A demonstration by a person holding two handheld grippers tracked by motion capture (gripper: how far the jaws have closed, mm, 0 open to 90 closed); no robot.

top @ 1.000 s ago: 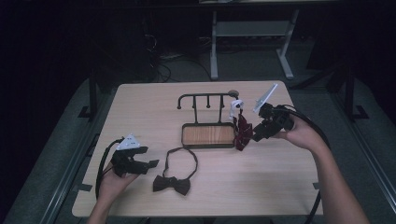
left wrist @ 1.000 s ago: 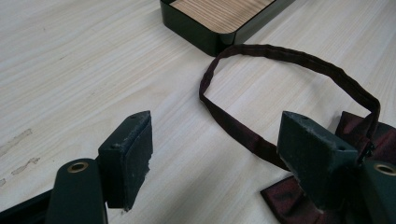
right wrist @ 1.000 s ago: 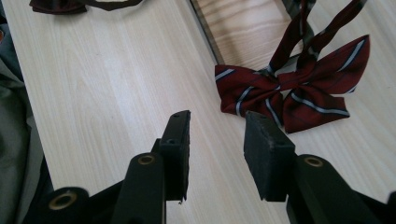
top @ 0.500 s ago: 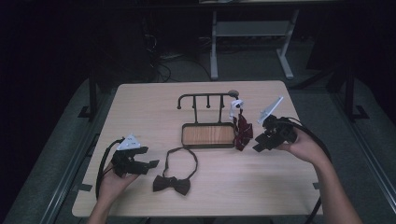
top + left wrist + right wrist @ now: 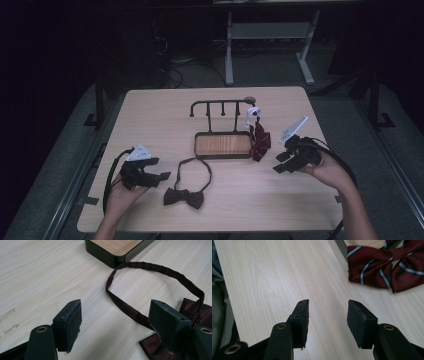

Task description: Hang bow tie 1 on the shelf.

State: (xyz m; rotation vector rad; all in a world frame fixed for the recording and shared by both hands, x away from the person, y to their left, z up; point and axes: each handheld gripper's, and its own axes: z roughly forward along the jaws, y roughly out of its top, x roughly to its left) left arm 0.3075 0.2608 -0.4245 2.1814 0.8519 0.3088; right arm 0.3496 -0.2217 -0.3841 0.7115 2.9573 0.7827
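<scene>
My right gripper (image 5: pixel 283 162) has just been opening, nothing between its jaws; the striped bow tie (image 5: pixel 259 141) hangs on the rack (image 5: pixel 220 104) just left of it. My left gripper (image 5: pixel 159 177) (also spread, empty) sits beside the dark bow tie (image 5: pixel 184 197) near me.

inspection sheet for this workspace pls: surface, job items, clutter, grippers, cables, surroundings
Surface: pale wood table, faint scuffs in the left gripper view.
Job's things: striped bow tie hangs at the rack's right end; rack with wood base stands mid-table; dark bow tie lies flat, strap looped.
Clutter: nothing seen.
Grippers: left gripper open, beside the dark bow tie, nothing between jaws; right gripper open, jaws have just been opening, nothing between them, striped bow tie ahead.
Cables: black cable loops from the left gripper; another from the right.
Surroundings: dark room, grey floor, white desk frame behind.
</scene>
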